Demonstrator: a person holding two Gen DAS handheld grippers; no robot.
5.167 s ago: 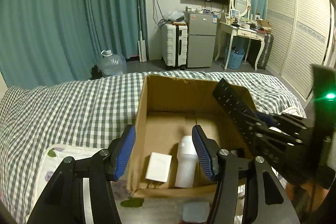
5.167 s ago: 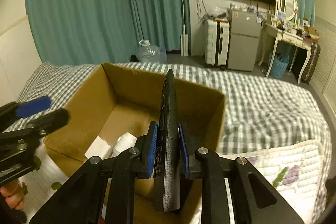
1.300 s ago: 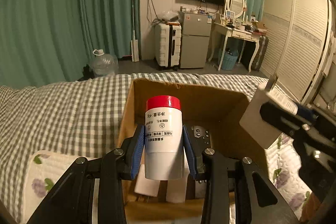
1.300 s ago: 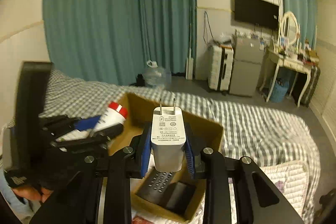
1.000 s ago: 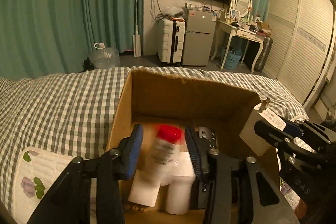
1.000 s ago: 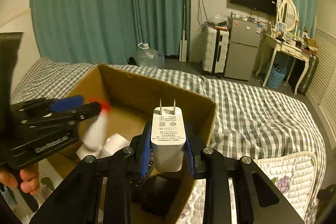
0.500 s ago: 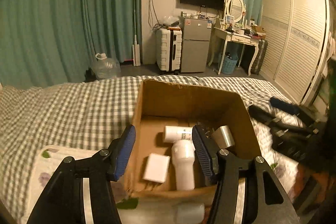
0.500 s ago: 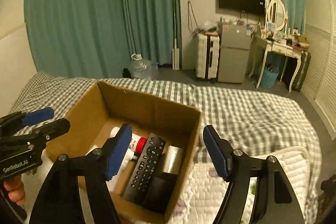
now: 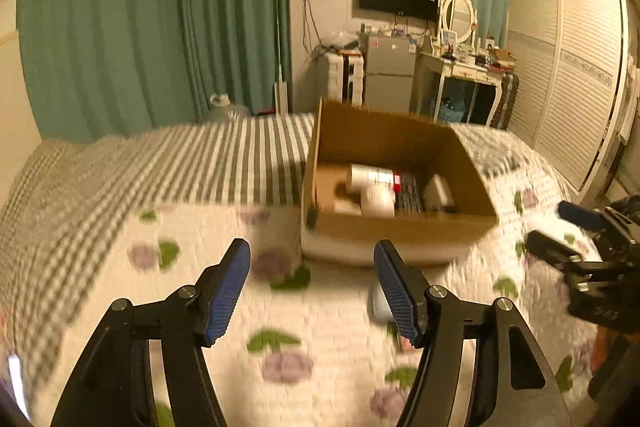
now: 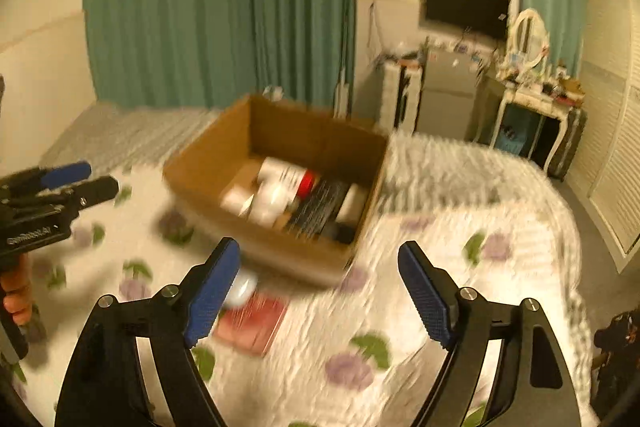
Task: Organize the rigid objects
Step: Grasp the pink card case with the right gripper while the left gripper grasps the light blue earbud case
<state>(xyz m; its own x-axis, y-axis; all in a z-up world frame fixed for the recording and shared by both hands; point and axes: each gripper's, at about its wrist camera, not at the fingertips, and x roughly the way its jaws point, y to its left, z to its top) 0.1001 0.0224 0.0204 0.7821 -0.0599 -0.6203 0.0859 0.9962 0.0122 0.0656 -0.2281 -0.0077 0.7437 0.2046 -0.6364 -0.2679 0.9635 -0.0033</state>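
Cardboard box (image 9: 396, 227): brown, open-topped, sitting on my bed; it is ahead of both my claws and apart from them.
Box contents: a white bottle with a red cap (image 10: 286, 175) lies on its side at the back; a second white bottle (image 9: 376, 201) lies in front of it; a black remote (image 10: 320, 205) lies to their right; a pale block (image 9: 438, 189), too blurred to name, lies at the right end.
Left claw (image 9: 314, 293): its jaws have just been opening and now stand wide, nothing between the blue pads, only quilt below.
Right claw (image 10: 320, 293): its jaws have likewise just been opening and gape wide with nothing between them.
Quilt (image 10: 400, 307): white, printed with purple flowers and green leaves, laid over a grey checked bedspread (image 9: 180, 167).
Outside the box: a flat red thing (image 10: 256, 323) and a small white round thing (image 10: 242, 289) lie on the quilt just in front of the box, beside my right claw's left pad; blur hides what they are.
My left hand: orange-lit fingers (image 10: 16, 297) wrap the grip at the edge of the right view.
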